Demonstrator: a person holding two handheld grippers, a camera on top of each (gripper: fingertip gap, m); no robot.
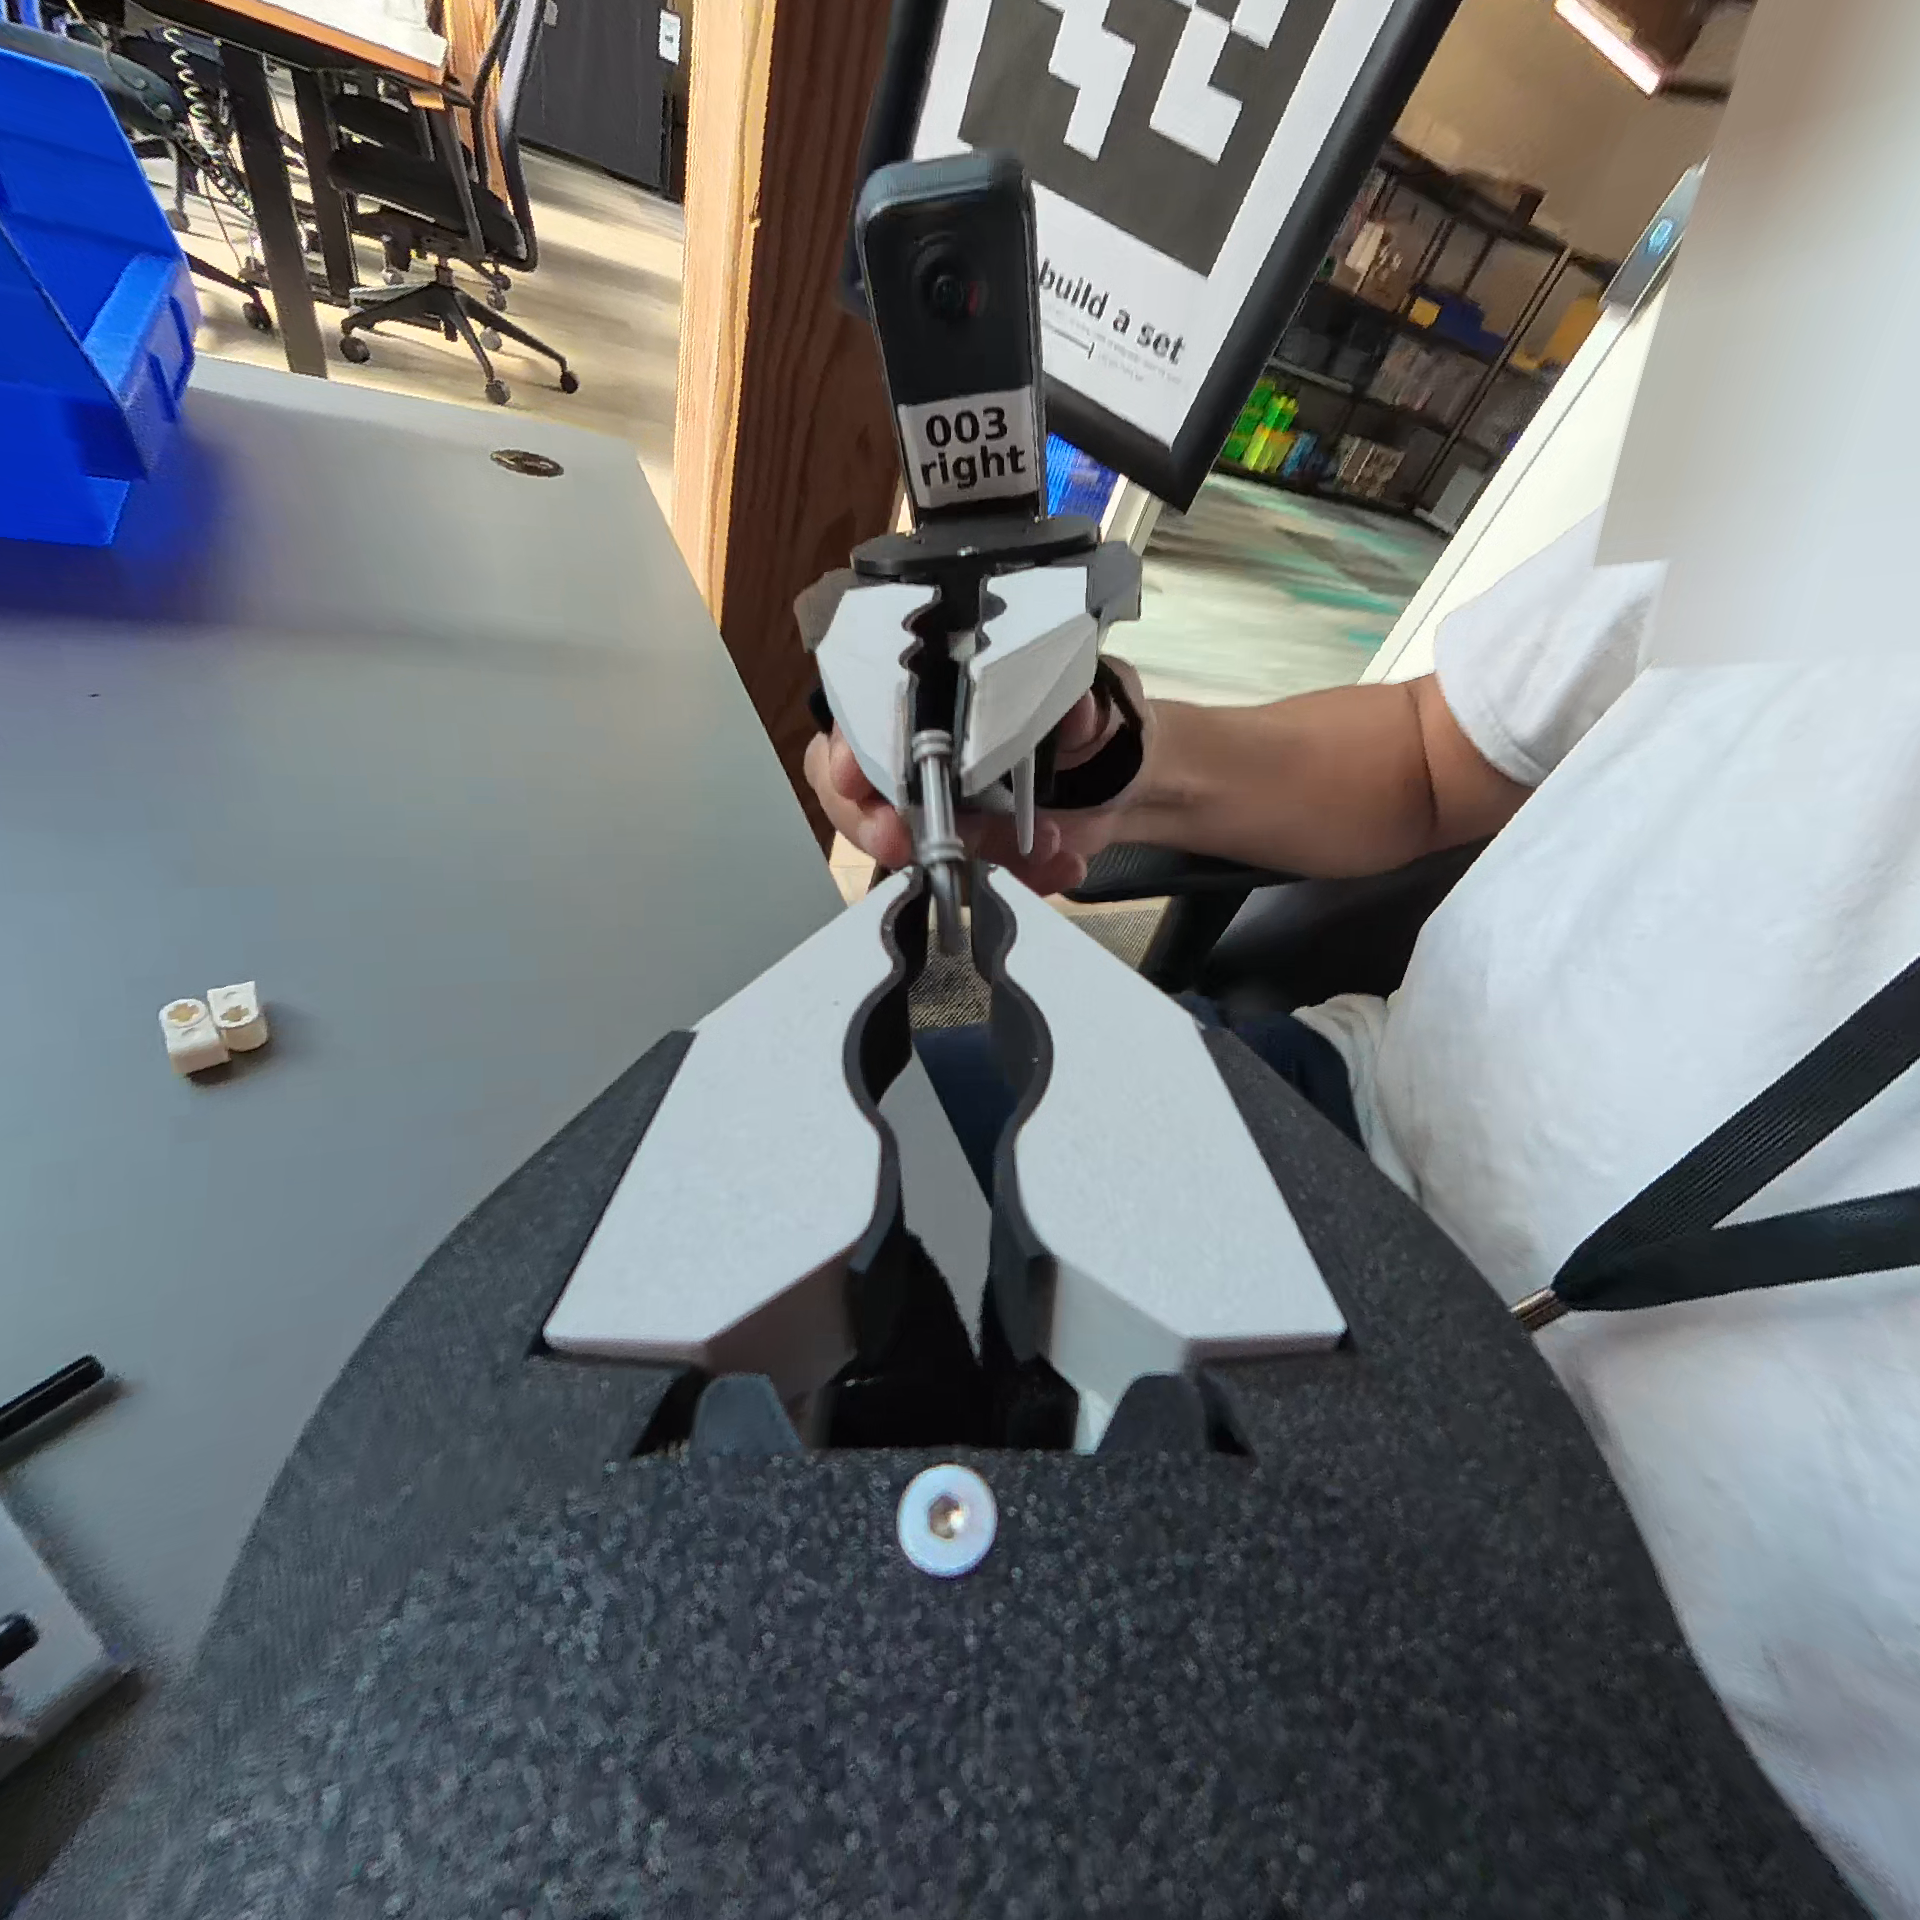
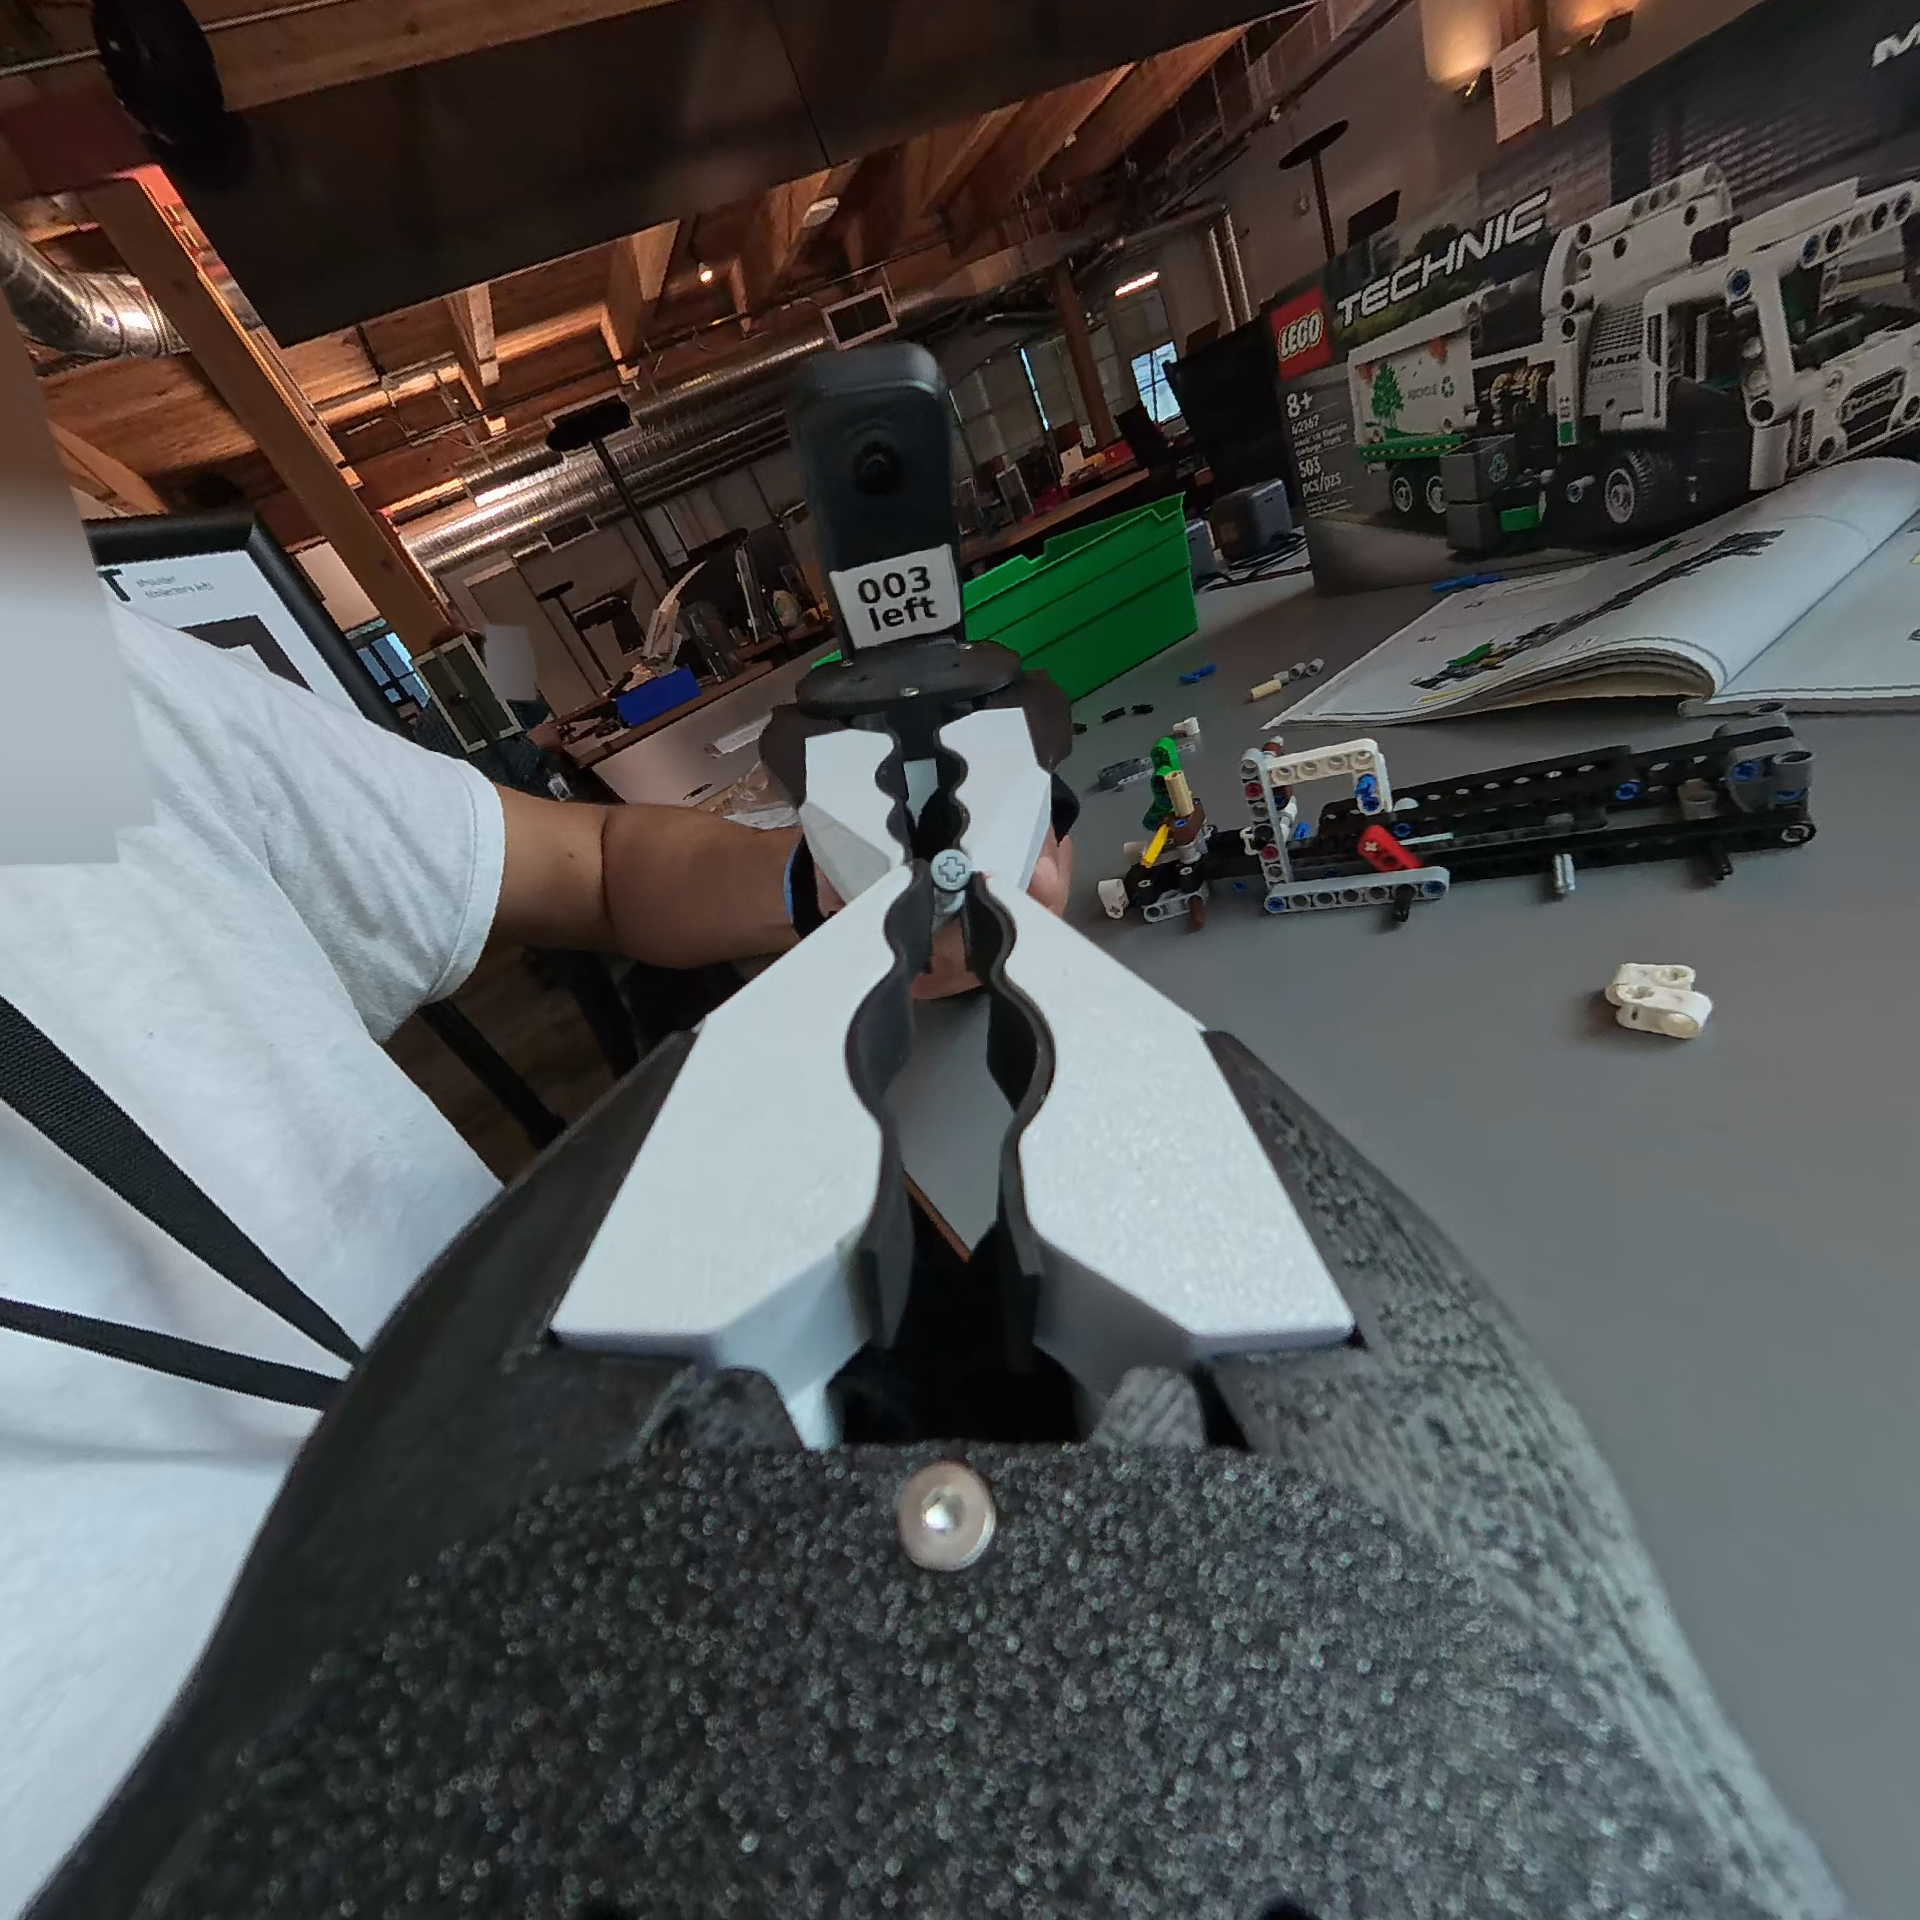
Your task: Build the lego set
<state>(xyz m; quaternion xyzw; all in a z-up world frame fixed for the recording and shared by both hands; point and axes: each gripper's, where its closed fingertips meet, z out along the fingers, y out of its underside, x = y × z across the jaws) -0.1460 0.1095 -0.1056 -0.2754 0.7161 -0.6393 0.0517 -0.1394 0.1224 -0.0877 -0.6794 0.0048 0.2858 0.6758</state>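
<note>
My two grippers face each other tip to tip in the air at the table's edge. A thin grey axle with small rings on it runs between them. The left gripper is shut on its near end. The right gripper is shut on the other end. In the right wrist view the axle's cross-shaped end sits between the right gripper's tips, with the left gripper just beyond. A partly built black and grey chassis lies on the table.
A white connector piece lies loose on the grey table; it also shows in the right wrist view. An open instruction booklet, the set's box, a green bin and a blue bin stand around. The person's torso is close. The tips of both grippers are at nearly the same place. The white connector piece is about equally far from each gripper, around 15 cm. Seen from the right wrist view as well.
</note>
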